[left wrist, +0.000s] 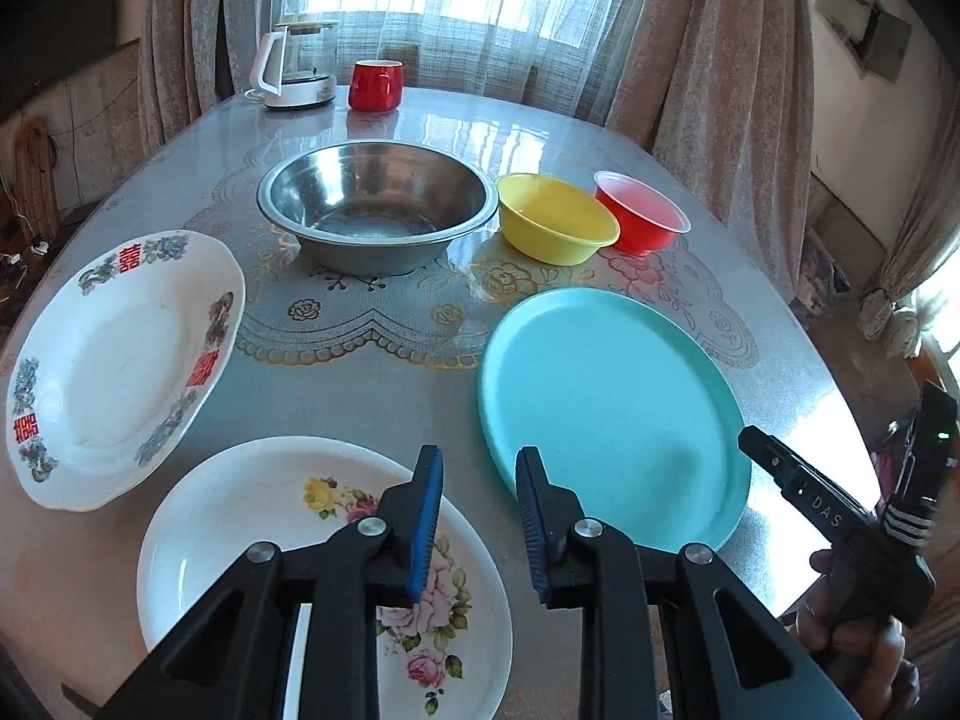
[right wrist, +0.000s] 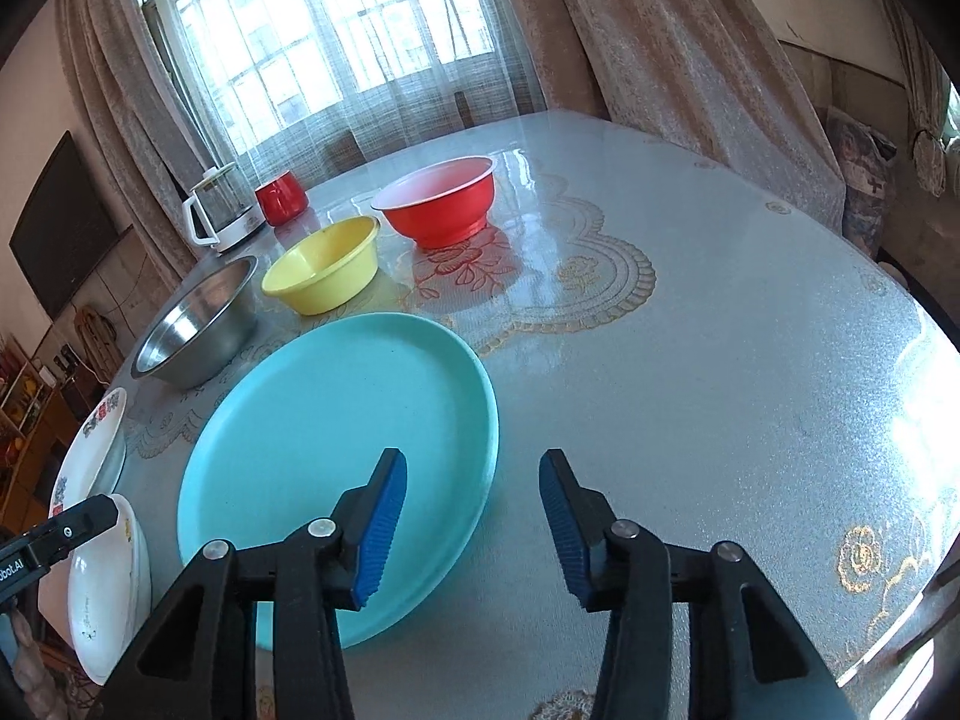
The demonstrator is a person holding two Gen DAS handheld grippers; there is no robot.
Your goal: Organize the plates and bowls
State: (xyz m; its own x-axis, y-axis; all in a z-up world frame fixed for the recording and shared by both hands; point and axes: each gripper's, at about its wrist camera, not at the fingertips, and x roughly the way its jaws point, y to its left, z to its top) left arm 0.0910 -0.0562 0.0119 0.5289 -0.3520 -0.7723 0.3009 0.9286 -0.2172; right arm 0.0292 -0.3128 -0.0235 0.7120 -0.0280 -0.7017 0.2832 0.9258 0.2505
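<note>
- My left gripper [left wrist: 480, 516] hangs above the near edge of the surface [left wrist: 372, 396] with its blue pads parted by a narrow gap and nothing between them.
- Under its left finger lies a white plate with pink and yellow roses [left wrist: 252, 540]; its right finger sits over the near rim of the turquoise plate [left wrist: 612, 414].
- My right gripper [right wrist: 474, 516] also has its pads apart, a little wider, and grips nothing. Its left finger is over the near right part of the turquoise plate [right wrist: 336, 438], its right finger over bare surface [right wrist: 720, 360].
- From the left wrist view I can see the right gripper's black tip [left wrist: 780, 468] just beside the turquoise plate's right rim, with a hand [left wrist: 852, 630] around its handle.
- A second white plate with red characters and a blue floral border [left wrist: 120, 366] lies on the left, near the rose plate; I cannot tell whether they touch.
- Further back stand three bowls in a row: a steel bowl [left wrist: 378, 204], a yellow bowl [left wrist: 558, 219] just beside it, and a red bowl [left wrist: 642, 213] whose rim meets or overlaps the yellow one in this view.
- All bowls are upright and separate from the plates.
- At the far edge by the curtained window stand a glass kettle with a white handle [left wrist: 294, 66] and a red mug [left wrist: 375, 85].
</note>
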